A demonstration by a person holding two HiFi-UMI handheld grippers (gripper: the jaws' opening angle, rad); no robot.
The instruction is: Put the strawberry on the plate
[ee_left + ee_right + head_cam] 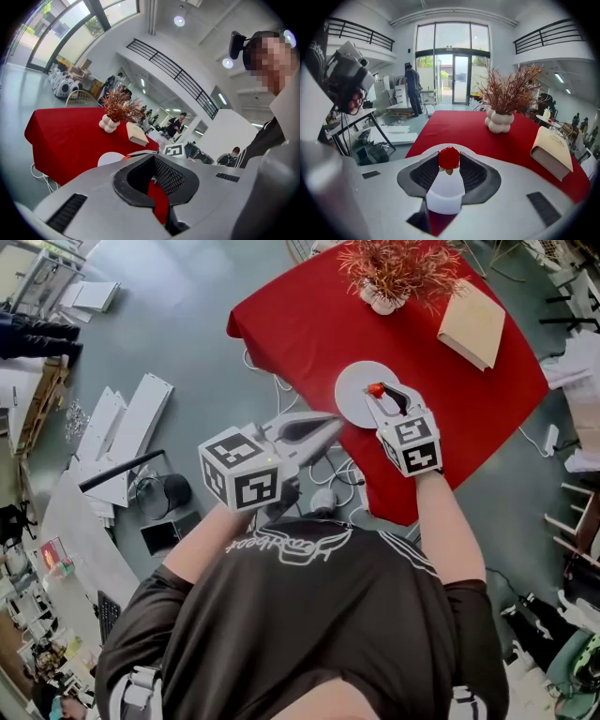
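Note:
A small red strawberry is pinched between the tips of my right gripper, which is shut on it. It hangs over the near part of the white round plate on the red tablecloth. In the right gripper view the strawberry sits between the black pads, with the plate showing white below it. My left gripper is at the table's near left edge, its jaws together and nothing in them. The left gripper view shows the plate ahead of it.
A white vase of dried red twigs and a tan book stand at the far side of the red table. Cables lie on the floor by the near edge. White panels lie on the floor at left.

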